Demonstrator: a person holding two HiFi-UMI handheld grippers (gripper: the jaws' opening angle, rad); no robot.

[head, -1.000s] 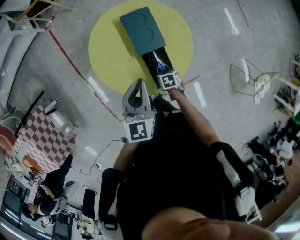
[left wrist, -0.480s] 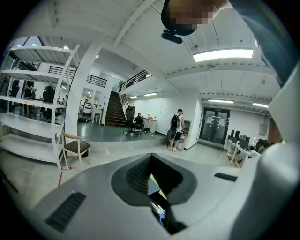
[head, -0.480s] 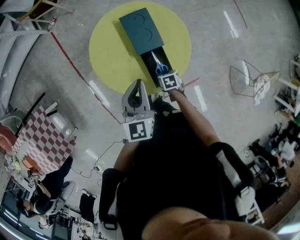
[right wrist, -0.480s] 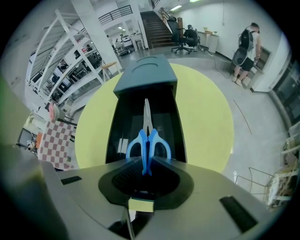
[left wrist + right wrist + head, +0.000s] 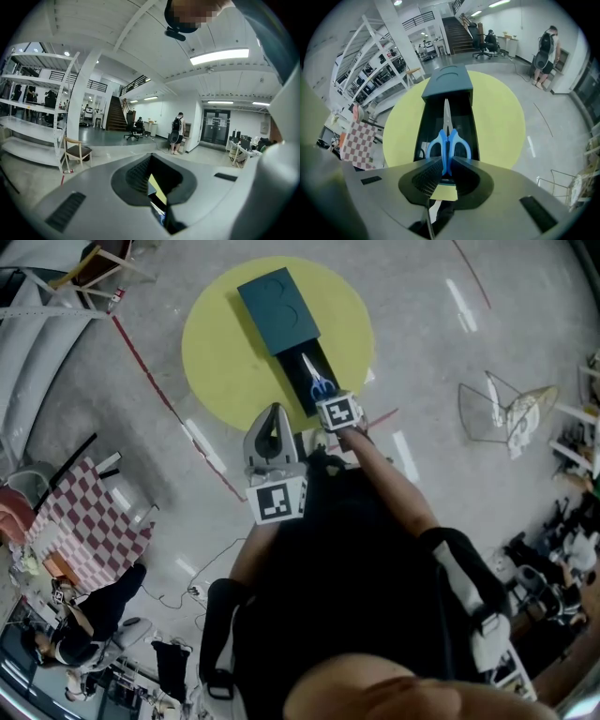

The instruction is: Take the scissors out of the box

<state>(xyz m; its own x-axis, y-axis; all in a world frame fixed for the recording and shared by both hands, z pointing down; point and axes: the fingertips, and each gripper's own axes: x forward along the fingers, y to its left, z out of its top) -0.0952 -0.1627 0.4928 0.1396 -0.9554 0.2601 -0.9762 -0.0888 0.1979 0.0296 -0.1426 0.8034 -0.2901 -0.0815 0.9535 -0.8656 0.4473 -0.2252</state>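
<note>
A dark teal box (image 5: 277,301) lies on a round yellow mat (image 5: 220,362) with its black drawer (image 5: 298,360) pulled out toward me. Blue-handled scissors (image 5: 320,382) hang over the drawer's near end, blades pointing at the box. My right gripper (image 5: 331,402) points steeply down and is shut on the scissors (image 5: 448,146) where the two handle loops meet. In the right gripper view the blades lie along the drawer (image 5: 423,124). My left gripper (image 5: 274,412) hovers to the left, near the mat's edge. Its jaws stand together with nothing between them (image 5: 152,159).
A red tape line (image 5: 155,385) runs over the grey floor past the mat. A wire frame (image 5: 497,404) stands at the right. At the lower left are a checked cloth (image 5: 89,521) and a seated person (image 5: 89,620). White shelving (image 5: 377,61) stands behind the box.
My right gripper has risen a little with the scissors in its jaws. The left gripper has also drifted slightly upward, and the box has stayed put.
</note>
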